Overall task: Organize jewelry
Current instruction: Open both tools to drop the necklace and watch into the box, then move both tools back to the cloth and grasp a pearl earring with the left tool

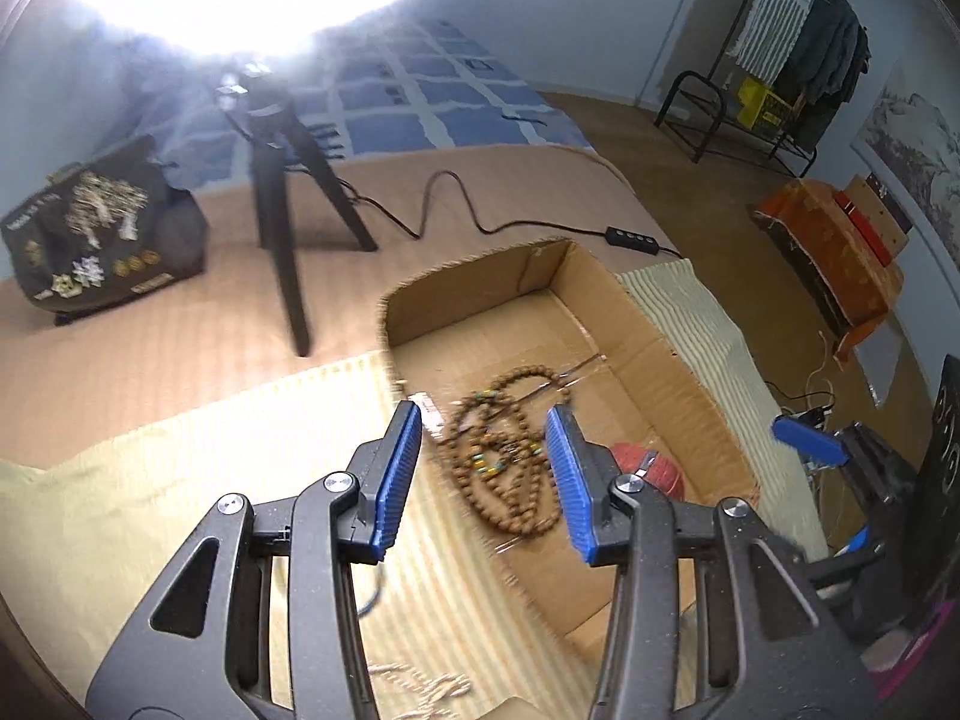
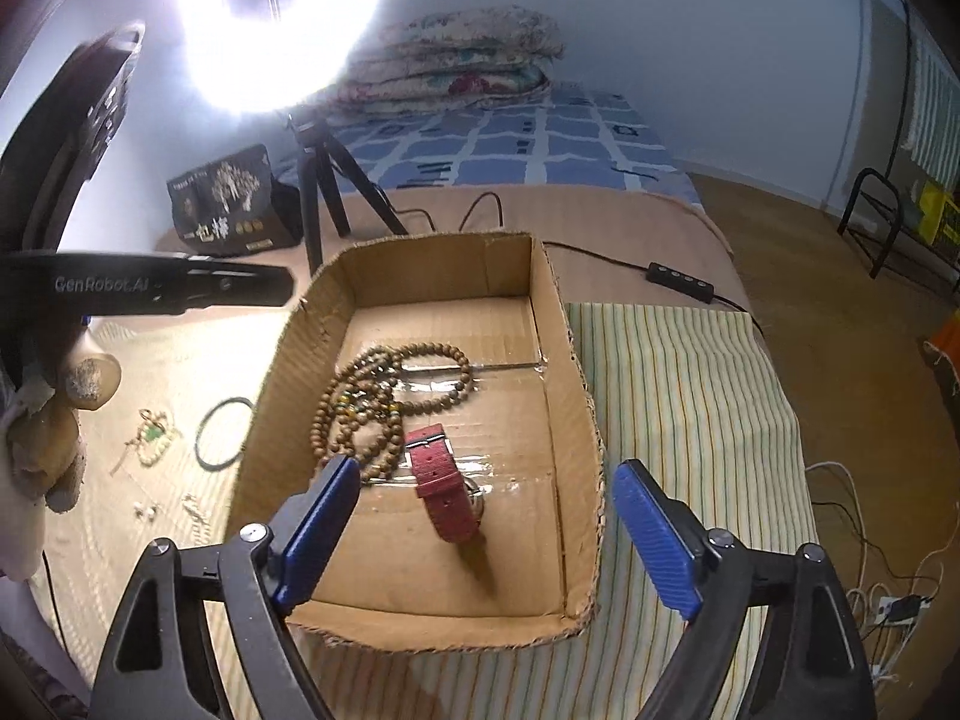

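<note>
Right wrist view shows my right gripper point(image 2: 486, 516) spread wide and empty above the cardboard box point(image 2: 576, 372) holding wooden beads point(image 2: 372, 402) and a red watch point(image 2: 444, 486).

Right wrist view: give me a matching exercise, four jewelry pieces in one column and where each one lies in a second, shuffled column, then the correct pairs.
Column one:
1. wooden bead necklace
2. red watch
3. black ring band
4. pale bead bracelet with green stone

Column two:
A. on the striped cloth, right beside the cardboard box's left wall
B. in the box, coiled toward its left side
C. on the cloth, farther left, nearer the left gripper
D. in the box, mid-floor, just ahead of the right gripper

Pairs: 1-B, 2-D, 3-A, 4-C
</note>
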The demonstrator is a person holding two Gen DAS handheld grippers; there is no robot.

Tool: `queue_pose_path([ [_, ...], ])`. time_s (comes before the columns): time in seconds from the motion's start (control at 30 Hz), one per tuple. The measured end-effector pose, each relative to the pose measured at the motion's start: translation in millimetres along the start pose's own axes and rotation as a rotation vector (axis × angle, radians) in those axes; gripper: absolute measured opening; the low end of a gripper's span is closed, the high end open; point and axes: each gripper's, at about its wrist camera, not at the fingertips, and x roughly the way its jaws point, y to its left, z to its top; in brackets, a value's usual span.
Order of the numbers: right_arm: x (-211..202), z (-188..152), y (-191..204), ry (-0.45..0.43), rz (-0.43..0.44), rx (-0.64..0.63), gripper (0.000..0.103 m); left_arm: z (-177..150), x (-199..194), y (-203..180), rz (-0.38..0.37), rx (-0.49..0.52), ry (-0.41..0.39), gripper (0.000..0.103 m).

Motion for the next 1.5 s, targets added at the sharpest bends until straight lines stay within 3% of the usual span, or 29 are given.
queue_pose_path([
  [0.17, -20, -3, 6, -0.035, 0.024, 0.014, 0.092, -14, -35, 23, 0.036, 0.017, -0.05, 0.044],
  [0.37, -37, -8, 23, -0.078, 0.086, 0.02, 0.097, -45, -66, 61, 0.072, -0.032, -0.085, 0.044],
  [0.73, -47, -32, 95, -0.061, 0.182, -0.167, 0.097, -133, -94, 132, 0.112, -0.14, -0.08, 0.044],
  [1.07, -23, -65, 147, 0.012, 0.253, -0.257, 0.092, -189, -81, 126, 0.074, -0.087, -0.038, 0.044],
  [1.3, 1, -80, 159, 0.061, 0.247, -0.244, 0.085, -204, -60, 122, 0.008, -0.08, -0.013, 0.024],
  [1.5, 26, -92, 173, 0.106, 0.226, -0.251, 0.079, -211, -44, 119, 0.004, -0.035, 0.008, 0.016],
])
